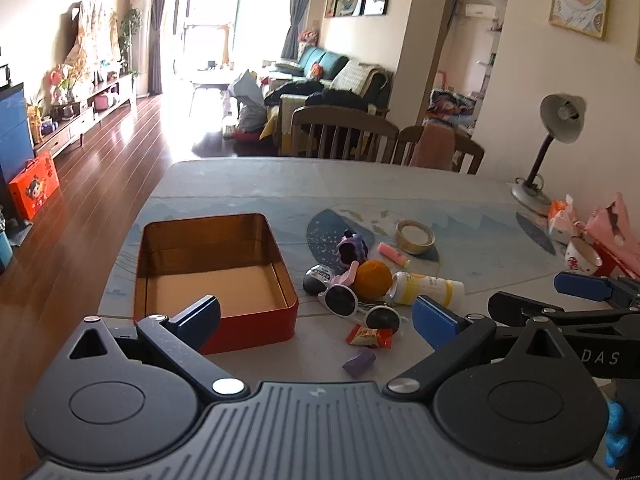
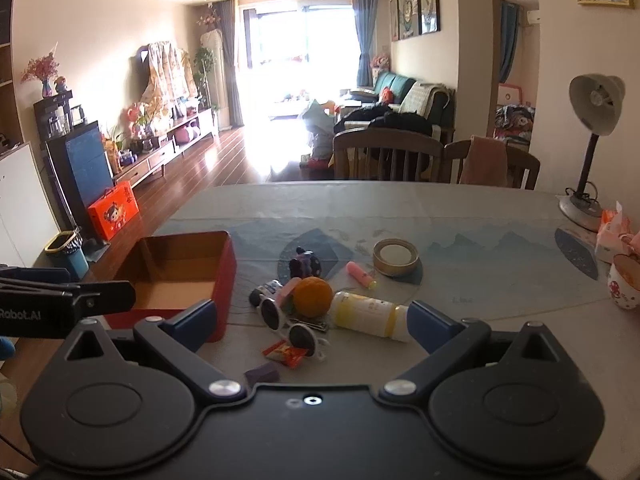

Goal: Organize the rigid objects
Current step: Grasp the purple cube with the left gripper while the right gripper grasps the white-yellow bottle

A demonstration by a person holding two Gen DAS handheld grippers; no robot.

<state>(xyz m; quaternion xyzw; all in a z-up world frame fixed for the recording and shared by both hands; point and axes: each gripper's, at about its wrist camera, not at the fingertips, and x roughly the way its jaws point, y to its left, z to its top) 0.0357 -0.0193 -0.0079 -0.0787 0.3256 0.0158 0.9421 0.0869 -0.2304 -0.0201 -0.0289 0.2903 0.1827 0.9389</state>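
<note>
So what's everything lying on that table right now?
Red metal tin: one, open and empty, left side.
White-framed sunglasses: one, in the pile.
Orange round fruit: one, beside the sunglasses.
White and yellow plastic bottle: one, lying down.
Purple toy figure: one, behind the fruit.
Pink tube: one, near the tape.
Roll of tape: one, brownish, farther back.
Red snack packet: one, near edge.
Purple block: one, nearest.
Grey desk lamp: one, far right.
Left tool: open.
Right tool: open.
</note>
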